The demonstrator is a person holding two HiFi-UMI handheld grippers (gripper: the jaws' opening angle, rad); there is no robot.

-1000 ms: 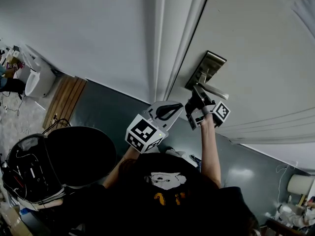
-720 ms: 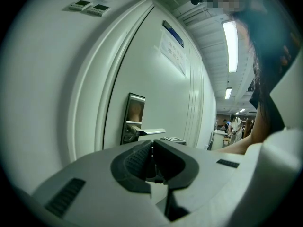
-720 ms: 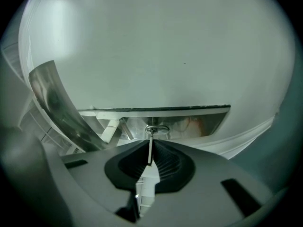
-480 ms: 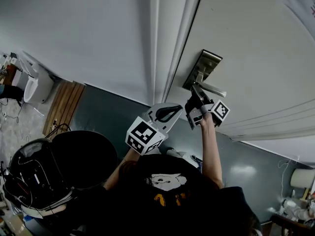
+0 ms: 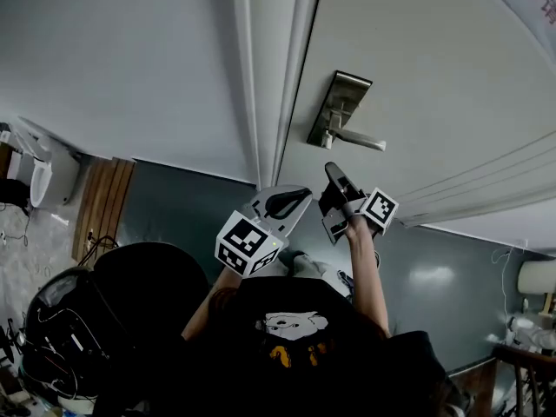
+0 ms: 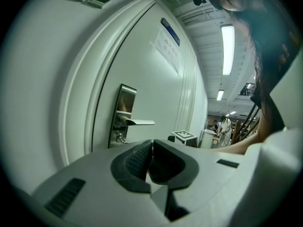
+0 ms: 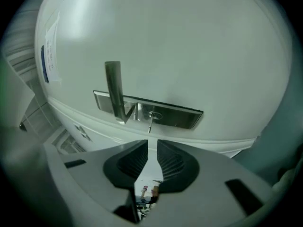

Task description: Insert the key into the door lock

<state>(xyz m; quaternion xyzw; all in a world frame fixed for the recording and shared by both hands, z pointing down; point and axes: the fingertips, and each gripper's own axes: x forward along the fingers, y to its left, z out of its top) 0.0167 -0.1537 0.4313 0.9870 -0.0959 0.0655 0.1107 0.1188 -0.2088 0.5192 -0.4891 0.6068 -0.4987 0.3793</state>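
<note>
A broad white door point(image 5: 434, 50) fills the upper right of the head view, with its white frame point(image 5: 269, 68) and a pale grey wall point(image 5: 113, 59) to the left and a dark blue-grey floor point(image 5: 174, 202) below. The person in a black shirt point(image 5: 295, 346) stands facing the door, both arms raised toward it. The left gripper point(image 6: 152, 144) hangs near the door frame, short of the lock; its dark ribbed pads are clenched together with nothing between them. The right gripper point(image 7: 152, 145) points straight at the lock, a little back from the door and touching nothing; its jaws stand slightly apart, released and empty. On the door sits a long brushed-steel lock plate point(image 7: 175, 115) with a silver lever handle point(image 7: 113, 89) at one end. The small silver key point(image 7: 150, 119) is in the keyhole of that plate, just beside the base of the lever, its shaft sticking out toward the right gripper, free of both grippers
</note>
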